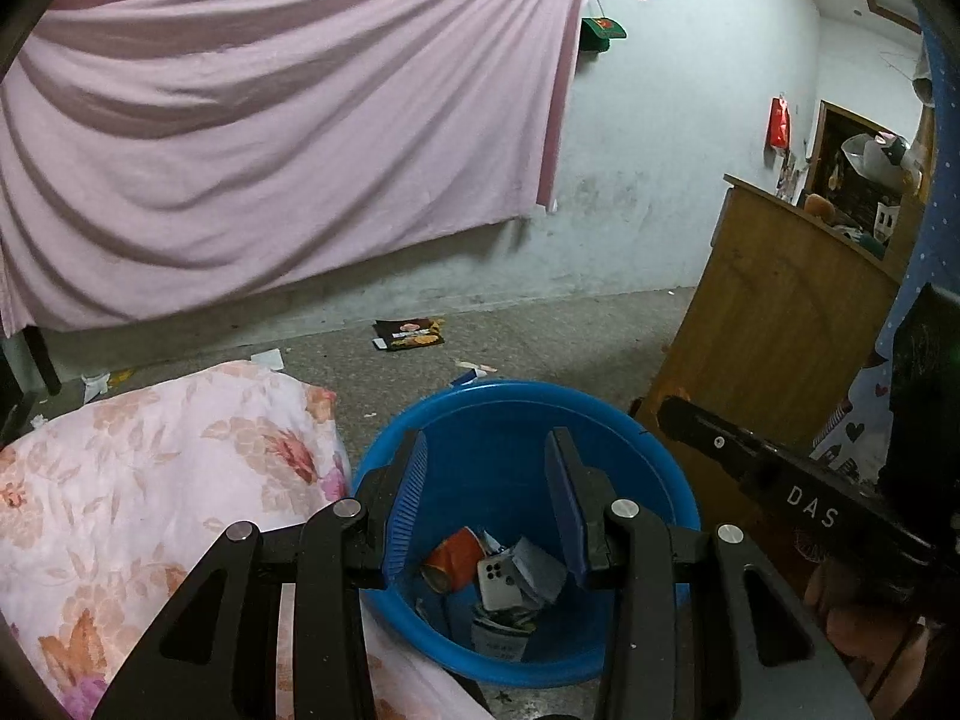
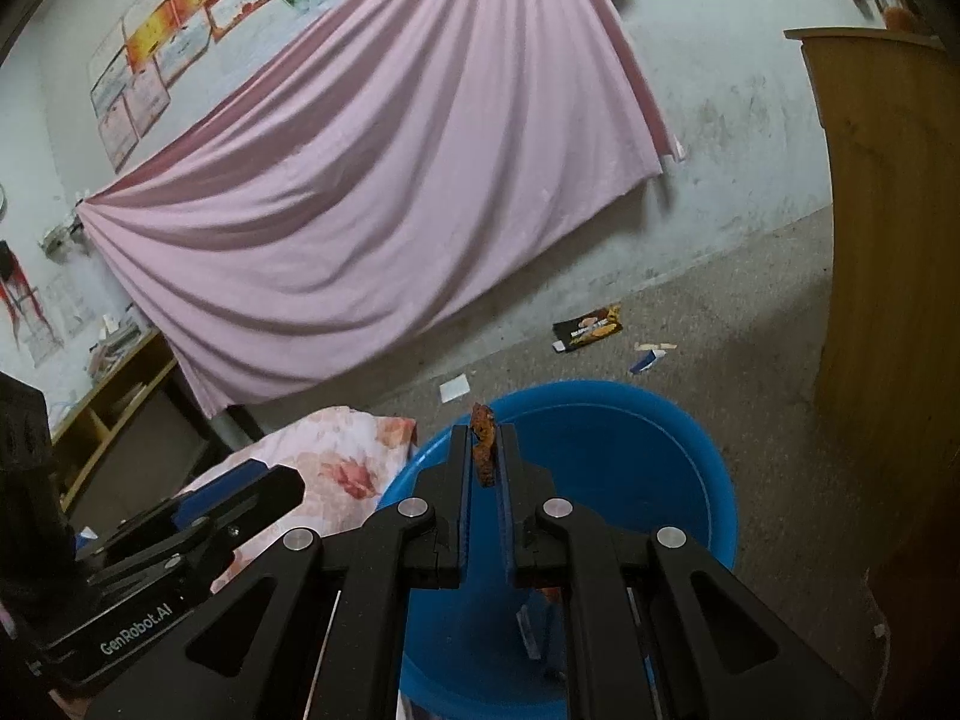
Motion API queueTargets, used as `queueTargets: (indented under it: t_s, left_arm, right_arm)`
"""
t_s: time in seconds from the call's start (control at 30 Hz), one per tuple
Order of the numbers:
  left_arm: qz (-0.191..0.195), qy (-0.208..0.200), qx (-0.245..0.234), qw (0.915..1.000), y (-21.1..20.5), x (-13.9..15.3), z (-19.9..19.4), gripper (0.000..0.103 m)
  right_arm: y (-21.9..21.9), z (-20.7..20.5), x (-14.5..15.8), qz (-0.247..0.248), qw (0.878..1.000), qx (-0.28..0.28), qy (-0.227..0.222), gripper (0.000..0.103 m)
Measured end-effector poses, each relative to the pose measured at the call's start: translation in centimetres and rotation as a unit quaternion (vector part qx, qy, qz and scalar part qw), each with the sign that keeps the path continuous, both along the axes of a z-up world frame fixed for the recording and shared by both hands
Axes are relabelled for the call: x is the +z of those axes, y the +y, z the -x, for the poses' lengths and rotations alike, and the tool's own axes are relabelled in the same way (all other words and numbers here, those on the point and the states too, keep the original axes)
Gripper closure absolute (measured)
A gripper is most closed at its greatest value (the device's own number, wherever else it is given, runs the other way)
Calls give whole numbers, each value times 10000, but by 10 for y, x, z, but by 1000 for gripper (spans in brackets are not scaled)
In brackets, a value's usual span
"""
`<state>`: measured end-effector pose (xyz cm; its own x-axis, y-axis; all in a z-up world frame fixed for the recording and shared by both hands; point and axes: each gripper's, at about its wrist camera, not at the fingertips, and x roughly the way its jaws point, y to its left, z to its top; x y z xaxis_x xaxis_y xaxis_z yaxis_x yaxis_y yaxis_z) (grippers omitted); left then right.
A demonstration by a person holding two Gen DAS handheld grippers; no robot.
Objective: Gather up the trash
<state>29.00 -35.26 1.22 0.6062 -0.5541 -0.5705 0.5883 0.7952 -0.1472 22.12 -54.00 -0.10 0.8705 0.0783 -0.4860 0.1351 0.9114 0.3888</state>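
Only the left wrist view shows trash (image 1: 492, 576) low in the blue bucket (image 1: 630, 420), below the left hand-held gripper (image 1: 486, 504), partly open and empty; the right wrist view shows the right hand-held gripper (image 2: 485, 450) pinching an orange scrap (image 2: 483, 450).

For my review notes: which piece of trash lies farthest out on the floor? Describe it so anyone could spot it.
Start at the pink sheet hung on the far wall, then drop to the floor below its lower right corner. There lies a flat dark snack packet with an orange picture, past the blue bucket. The scraps near it are small and pale.
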Motion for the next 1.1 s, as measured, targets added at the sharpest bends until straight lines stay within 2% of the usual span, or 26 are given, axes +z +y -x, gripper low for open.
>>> queueTargets:
  t_s: [0.1, 0.2, 0.27, 0.4, 0.7, 0.8, 0.93, 1.0, 1.07, 1.1]
  left_arm:
    - [-17, -29, 29, 10000, 2, 4, -1, 67]
    - [-49, -53, 51, 10000, 5, 6, 0, 67]
    - [-79, -73, 77, 9999, 7, 8, 0, 67]
    - [-98, -108, 126, 9998, 11, 11, 0, 66]
    - [-11, -247, 347, 9991, 37, 27, 6, 54]
    - [32, -337, 476, 9983, 52, 36, 13, 47]
    - [73, -439, 681, 9967, 77, 47, 23, 43]
    - [85, -488, 807, 9955, 91, 51, 30, 36]
    - [137, -570, 924, 9940, 104, 54, 39, 30]
    - [157, -593, 966, 9934, 110, 56, 42, 29]
  right_arm:
    - [0, 0, 1, 29, 10000, 17, 8, 95]
    - [0, 0, 1, 24, 10000, 20, 15, 88]
    - [1, -1, 2, 22, 10000, 23, 6, 72]
    - [3, -2, 3, 28, 10000, 30, -14, 72]
    - [8, -1, 8, 61, 9999, 30, -148, 60]
    - [14, 2, 15, 180, 9995, 51, -269, 58]
    - [29, 10, 24, 431, 9981, 97, -432, 57]
    - [37, 14, 29, 539, 9972, 118, -506, 53]
    - [45, 19, 34, 642, 9961, 166, -583, 37]
    - [50, 22, 37, 704, 9953, 189, -638, 33]
